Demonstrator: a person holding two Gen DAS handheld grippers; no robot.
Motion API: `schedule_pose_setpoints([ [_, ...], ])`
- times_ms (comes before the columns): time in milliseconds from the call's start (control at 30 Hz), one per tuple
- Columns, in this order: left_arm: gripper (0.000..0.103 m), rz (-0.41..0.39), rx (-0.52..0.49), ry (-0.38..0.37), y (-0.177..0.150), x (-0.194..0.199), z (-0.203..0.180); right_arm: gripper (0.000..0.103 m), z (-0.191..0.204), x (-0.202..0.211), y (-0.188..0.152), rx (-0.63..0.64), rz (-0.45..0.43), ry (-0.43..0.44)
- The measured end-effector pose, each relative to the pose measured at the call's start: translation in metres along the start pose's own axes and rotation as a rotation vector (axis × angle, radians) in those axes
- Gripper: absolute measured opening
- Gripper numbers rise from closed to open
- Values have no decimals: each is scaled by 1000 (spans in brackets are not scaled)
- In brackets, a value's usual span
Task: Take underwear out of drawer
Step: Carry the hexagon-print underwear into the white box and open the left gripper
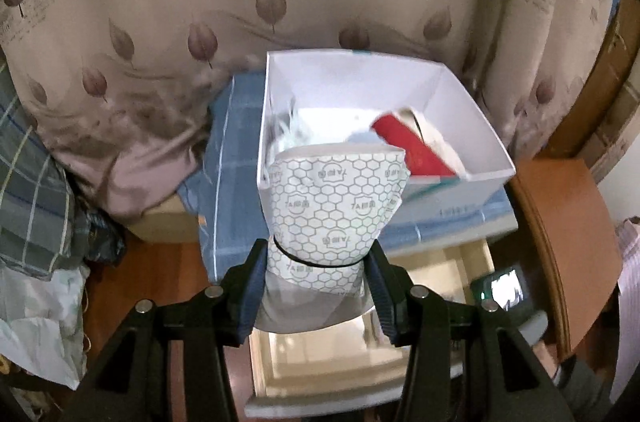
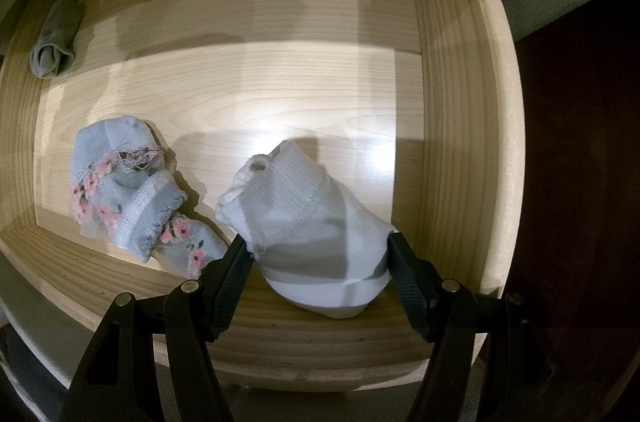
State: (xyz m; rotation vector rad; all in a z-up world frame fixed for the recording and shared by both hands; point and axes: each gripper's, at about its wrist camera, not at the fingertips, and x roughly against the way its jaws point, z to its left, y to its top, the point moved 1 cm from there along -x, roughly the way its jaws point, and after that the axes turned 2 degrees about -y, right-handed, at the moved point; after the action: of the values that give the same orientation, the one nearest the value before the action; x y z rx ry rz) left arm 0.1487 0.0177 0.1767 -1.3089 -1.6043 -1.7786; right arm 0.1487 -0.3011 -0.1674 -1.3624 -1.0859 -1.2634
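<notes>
Underwear held at drawer and box

Wood lines the drawer (image 2: 256,34) in the right wrist view: pale, grained floor and walls, brightly lit across the middle. A grey rolled sock (image 2: 56,40) lies at ten o'clock near the left wall. A light blue sock pair (image 2: 132,190) with pink flowers lies at eight o'clock, just beside the white bundle.

The right hand-held gripper (image 2: 320,256) has its fingers partly closed on either side of a white knitted bundle (image 2: 308,222), touching it at both sides; the bundle sits near the drawer's front wall, at five o'clock on the drawer floor.

In the left wrist view, a leaf-printed curtain (image 1: 200,2) fills the background, with reddish wood flooring (image 1: 152,262) below. A white open box (image 1: 460,110) rests on a blue checked cloth (image 1: 236,182); a red item (image 1: 412,150) lies inside at three o'clock.

The left hand-held gripper (image 1: 316,274) is closed on a rolled underwear bundle (image 1: 336,206), white with a grey honeycomb print and banded by a black elastic, held up in front of the box's near wall.
</notes>
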Motion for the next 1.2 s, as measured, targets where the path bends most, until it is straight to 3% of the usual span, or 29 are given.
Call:
schedule_pose_setpoints([
  [133, 48, -33, -16, 37, 26, -8, -3, 65, 0, 0, 0, 0, 0, 0],
  [500, 48, -30, -36, 82, 74, -56, -9, 65, -2, 1, 0, 5, 0, -2],
  [867, 48, 33, -78, 155, 79, -113, -24, 66, -1, 0, 0, 5, 0, -2],
  [1200, 53, 45, -59, 198, 81, -120, -20, 66, -2, 0, 0, 7, 0, -3],
])
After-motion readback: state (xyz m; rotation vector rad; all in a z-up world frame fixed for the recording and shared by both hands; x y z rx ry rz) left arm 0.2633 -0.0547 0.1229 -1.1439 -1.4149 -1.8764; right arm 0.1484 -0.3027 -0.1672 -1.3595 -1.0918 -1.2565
